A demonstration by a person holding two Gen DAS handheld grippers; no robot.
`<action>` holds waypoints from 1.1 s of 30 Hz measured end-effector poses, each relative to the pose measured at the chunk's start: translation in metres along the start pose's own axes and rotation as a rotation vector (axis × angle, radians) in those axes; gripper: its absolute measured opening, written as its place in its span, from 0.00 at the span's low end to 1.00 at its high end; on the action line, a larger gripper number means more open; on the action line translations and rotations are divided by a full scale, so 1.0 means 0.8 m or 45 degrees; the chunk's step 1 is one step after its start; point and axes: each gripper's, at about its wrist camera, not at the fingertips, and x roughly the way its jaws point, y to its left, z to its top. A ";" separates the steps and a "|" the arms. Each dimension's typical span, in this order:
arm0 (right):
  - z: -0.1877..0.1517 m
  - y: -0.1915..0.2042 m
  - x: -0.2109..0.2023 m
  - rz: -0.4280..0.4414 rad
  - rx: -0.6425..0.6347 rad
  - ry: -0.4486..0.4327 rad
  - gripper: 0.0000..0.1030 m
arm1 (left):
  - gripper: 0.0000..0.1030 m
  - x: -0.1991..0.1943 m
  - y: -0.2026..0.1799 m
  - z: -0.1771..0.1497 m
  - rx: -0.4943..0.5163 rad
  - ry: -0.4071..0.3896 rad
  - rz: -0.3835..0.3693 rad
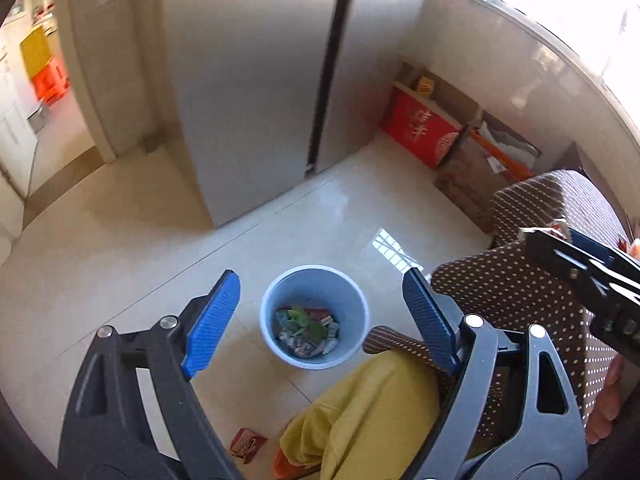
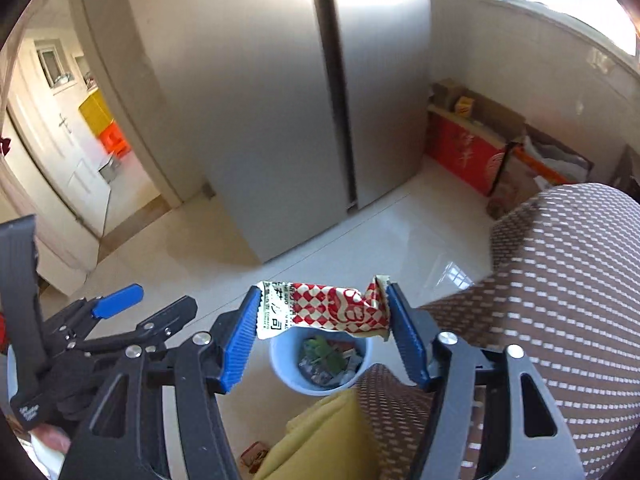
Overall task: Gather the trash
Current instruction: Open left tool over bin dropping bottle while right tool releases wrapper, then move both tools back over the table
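Observation:
A light blue bin (image 1: 269, 334) stands on the tiled floor with mixed trash (image 1: 306, 330) in its bottom. My left gripper (image 1: 320, 284) hangs above it, open, with nothing between its blue pads. My right gripper (image 2: 322, 290) is shut on a red-and-white checked snack wrapper (image 2: 340, 310), stretched lengthwise between its pads above the bin (image 2: 280, 364). Another small red wrapper (image 1: 246, 442) lies on the floor near the lower edge. The left gripper's blue pad (image 2: 116, 300) shows at the left of the right wrist view.
A brown dotted chair (image 1: 520, 292) with a yellow cloth (image 1: 372, 408) crowds the right side close to the bin. A tall grey fridge (image 1: 256, 80) stands behind. Red and cardboard boxes (image 1: 420, 128) line the wall by the window. A doorway (image 1: 48, 100) opens at left.

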 end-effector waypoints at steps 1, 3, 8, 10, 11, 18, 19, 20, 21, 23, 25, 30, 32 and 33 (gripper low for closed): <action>0.002 0.007 0.005 0.007 0.008 0.011 0.68 | 0.80 -0.004 0.009 -0.002 -0.020 -0.007 0.011; 0.004 0.020 0.008 0.028 0.007 0.002 0.77 | 0.80 -0.009 0.023 -0.004 -0.042 -0.018 0.024; 0.001 0.032 0.013 0.012 -0.031 0.015 0.81 | 0.80 -0.016 0.034 -0.008 -0.085 -0.027 0.040; -0.001 0.030 0.012 0.014 -0.025 0.024 0.81 | 0.80 -0.015 0.032 -0.009 -0.093 -0.030 0.041; -0.001 0.028 0.011 0.009 -0.022 0.025 0.81 | 0.80 -0.015 0.029 -0.009 -0.089 -0.031 0.039; -0.005 -0.007 -0.013 -0.044 0.031 -0.018 0.82 | 0.80 -0.018 0.000 -0.010 -0.028 -0.032 -0.003; -0.007 -0.015 -0.019 -0.054 0.046 -0.027 0.82 | 0.80 -0.019 -0.010 -0.009 -0.009 -0.035 -0.017; -0.009 -0.023 -0.025 -0.063 0.062 -0.036 0.82 | 0.80 -0.019 -0.017 -0.008 0.002 -0.036 -0.025; -0.011 -0.033 -0.033 -0.073 0.081 -0.049 0.82 | 0.80 -0.018 -0.024 -0.007 0.015 -0.037 -0.034; -0.013 -0.054 -0.043 -0.096 0.107 -0.068 0.83 | 0.80 -0.018 -0.044 -0.004 0.040 -0.038 -0.059; -0.017 -0.077 -0.058 -0.142 0.139 -0.094 0.84 | 0.80 -0.019 -0.067 -0.001 0.068 -0.034 -0.092; -0.029 -0.145 -0.090 -0.255 0.242 -0.134 0.85 | 0.80 -0.021 -0.127 0.001 0.173 -0.038 -0.161; -0.038 -0.178 -0.106 -0.313 0.289 -0.150 0.87 | 0.80 -0.022 -0.158 0.003 0.214 -0.026 -0.200; -0.044 -0.200 -0.116 -0.359 0.317 -0.160 0.87 | 0.80 -0.022 -0.171 0.003 0.232 -0.020 -0.218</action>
